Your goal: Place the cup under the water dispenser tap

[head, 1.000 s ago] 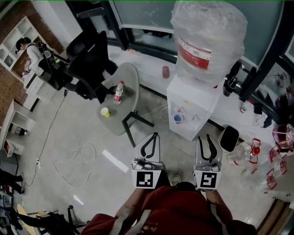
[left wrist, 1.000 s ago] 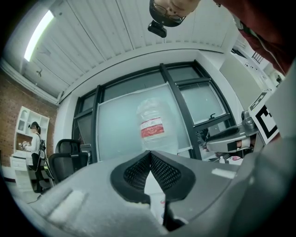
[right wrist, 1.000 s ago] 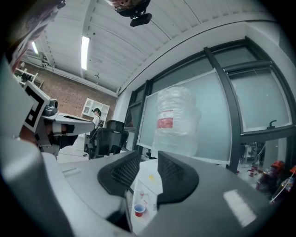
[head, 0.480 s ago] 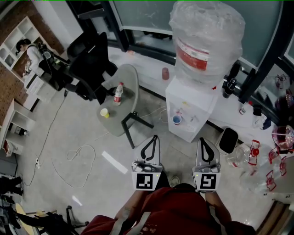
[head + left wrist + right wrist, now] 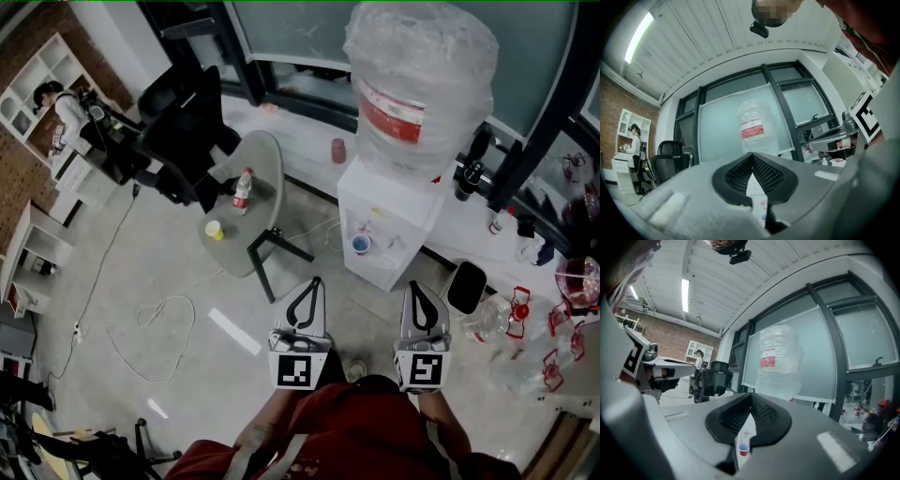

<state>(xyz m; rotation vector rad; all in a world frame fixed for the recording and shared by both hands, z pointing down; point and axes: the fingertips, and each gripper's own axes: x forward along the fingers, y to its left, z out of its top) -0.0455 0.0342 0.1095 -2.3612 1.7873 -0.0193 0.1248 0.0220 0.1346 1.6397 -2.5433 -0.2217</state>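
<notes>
1. Left gripper (image 5: 313, 281): jaws closed tip to tip, with nothing between them. It is held level in front of the person's body.
2. Right gripper (image 5: 415, 286): jaws likewise closed and empty. It is alongside the left one, the two well apart.
3. Cup (image 5: 363, 243), red with a blue interior: it stands upright on the front ledge of the water dispenser (image 5: 398, 202). It is ahead of both grippers, roughly between their lines, and touches neither. The right gripper view shows it through the gap below the closed tips. Which tap it sits under cannot be determined.
4. Water jug (image 5: 422, 80): one, wrapped in plastic, with a red label, mounted on the dispenser.
5. Round table (image 5: 258, 159), left of the dispenser: one yellow cup (image 5: 215, 229) and one water bottle (image 5: 242, 189), both upright.
6. Window sill beyond: one reddish cup (image 5: 337, 148).
7. Count: two grippers, three cups, one dispenser, one jug, one table bottle.
8. Office chair (image 5: 183, 131): one, behind the table.
</notes>
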